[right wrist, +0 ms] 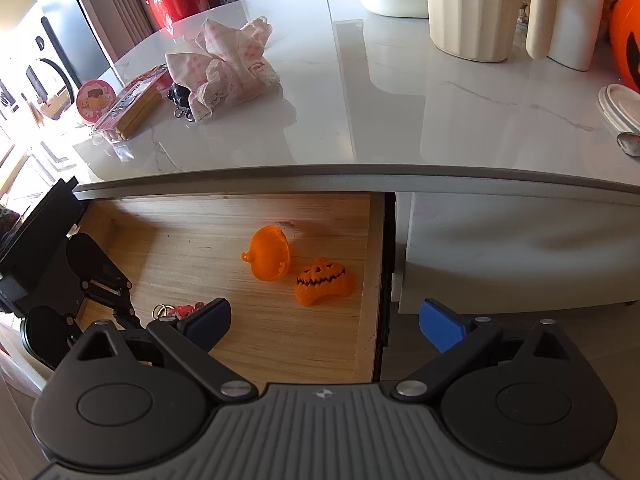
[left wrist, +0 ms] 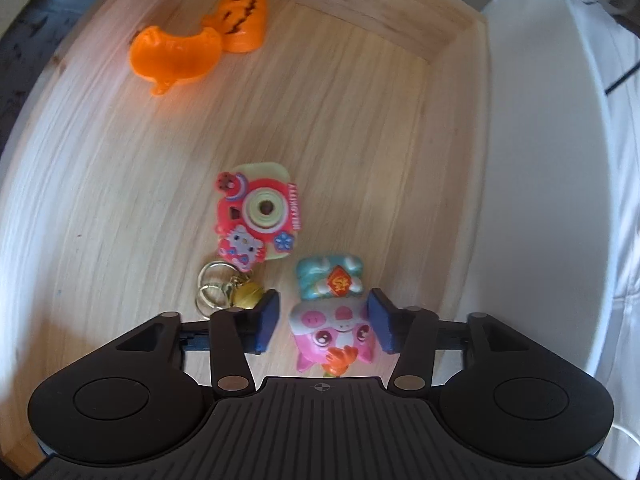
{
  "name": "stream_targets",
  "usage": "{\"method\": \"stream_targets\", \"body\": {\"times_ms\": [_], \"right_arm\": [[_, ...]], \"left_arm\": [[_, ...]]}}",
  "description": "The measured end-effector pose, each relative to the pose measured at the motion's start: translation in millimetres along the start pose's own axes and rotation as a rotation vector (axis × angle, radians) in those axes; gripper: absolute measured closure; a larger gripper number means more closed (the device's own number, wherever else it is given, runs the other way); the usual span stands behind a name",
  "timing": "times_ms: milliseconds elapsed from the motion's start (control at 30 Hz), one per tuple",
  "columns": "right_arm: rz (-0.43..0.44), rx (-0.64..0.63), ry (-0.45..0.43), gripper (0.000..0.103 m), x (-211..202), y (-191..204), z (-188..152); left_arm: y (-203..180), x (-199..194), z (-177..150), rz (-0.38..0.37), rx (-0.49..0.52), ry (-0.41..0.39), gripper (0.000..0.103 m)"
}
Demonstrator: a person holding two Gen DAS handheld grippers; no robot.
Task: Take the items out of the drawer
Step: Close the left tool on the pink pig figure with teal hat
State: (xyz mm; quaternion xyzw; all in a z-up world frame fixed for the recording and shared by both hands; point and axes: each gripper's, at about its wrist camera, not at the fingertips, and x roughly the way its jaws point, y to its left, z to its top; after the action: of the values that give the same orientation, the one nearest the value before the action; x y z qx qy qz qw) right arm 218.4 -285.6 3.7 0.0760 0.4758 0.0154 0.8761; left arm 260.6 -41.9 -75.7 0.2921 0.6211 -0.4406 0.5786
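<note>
The open wooden drawer [left wrist: 360, 24] holds several small toys. My left gripper [left wrist: 324, 322] is low inside it and open, its blue pads straddling a pink pig toy with a teal hat [left wrist: 334, 328]. The right pad is at the toy's side and the left pad stands a little off it. Just beyond lie a red camera keychain [left wrist: 256, 216] with gold rings and two orange pumpkin halves [left wrist: 176, 56], [left wrist: 242, 16]. My right gripper [right wrist: 326, 320] hovers open and empty above the drawer's [right wrist: 370, 260] front right corner, short of the pumpkin halves [right wrist: 268, 254], [right wrist: 324, 280].
The marble countertop [right wrist: 400, 100] above the drawer carries a crumpled cloth [right wrist: 228, 64], flat packets [right wrist: 128, 108], white jars [right wrist: 472, 8], an orange pumpkin bucket [right wrist: 626, 36] and a white lid [right wrist: 620, 108]. A white cabinet front [right wrist: 520, 248] adjoins the drawer on the right.
</note>
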Motion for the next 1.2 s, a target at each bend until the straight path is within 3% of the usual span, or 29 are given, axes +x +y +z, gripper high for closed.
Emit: {"method": "stream_targets", "body": {"times_ms": [67, 100, 133, 233, 267, 367, 467, 533, 600, 833, 1000, 1200], "right_arm": [[-0.004, 0.001, 0.0, 0.002, -0.3, -0.6, -0.5], [-0.005, 0.003, -0.001, 0.002, -0.3, -1.1, -0.5], [-0.006, 0.006, -0.002, 0.002, -0.3, -1.9, -0.4], [-0.008, 0.015, -0.008, 0.002, -1.1, -2.7, 0.4], [-0.008, 0.015, -0.009, 0.002, -1.5, -2.5, 0.3], [-0.01, 0.011, -0.011, 0.002, -2.1, -1.4, -0.5], [-0.013, 0.01, -0.012, 0.001, -2.5, -1.6, -0.5], [-0.016, 0.013, -0.011, 0.0, -2.2, -2.1, -0.6], [-0.018, 0.014, -0.007, 0.0, -1.2, -1.9, -0.2], [-0.034, 0.01, 0.003, 0.0, 1.2, -1.0, -1.0], [-0.032, 0.011, 0.0, 0.0, 0.2, -1.2, -1.0], [-0.04, 0.006, 0.0, 0.0, 1.0, -0.5, -1.1]], "left_arm": [[-3.4, -3.3, -0.2, 0.107, 0.001, -0.038, 0.017], [-6.9, -6.4, -0.8, 0.196, 0.002, -0.078, 0.008], [-10.9, -9.9, -1.6, 0.273, 0.006, -0.117, 0.007], [-21.5, -23.6, -5.8, 0.365, 0.041, -0.228, 0.029], [-20.8, -28.6, -8.3, 0.364, 0.027, -0.249, 0.037], [-12.1, -36.2, -12.1, 0.286, -0.035, -0.264, 0.038], [-12.3, -34.9, -17.3, 0.188, 0.013, -0.26, 0.038], [-9.9, -26.7, -15.6, 0.096, -0.004, -0.223, 0.038], [-4.1, -14.0, -8.2, 0.032, -0.068, -0.154, 0.045], [2.6, 3.8, 9.3, 0.162, -0.287, 0.01, 0.044], [-2.0, 17.0, 11.5, 0.2, -0.294, 0.055, 0.044], [-6.4, 18.4, 11.5, 0.219, -0.288, 0.076, 0.06]]}}
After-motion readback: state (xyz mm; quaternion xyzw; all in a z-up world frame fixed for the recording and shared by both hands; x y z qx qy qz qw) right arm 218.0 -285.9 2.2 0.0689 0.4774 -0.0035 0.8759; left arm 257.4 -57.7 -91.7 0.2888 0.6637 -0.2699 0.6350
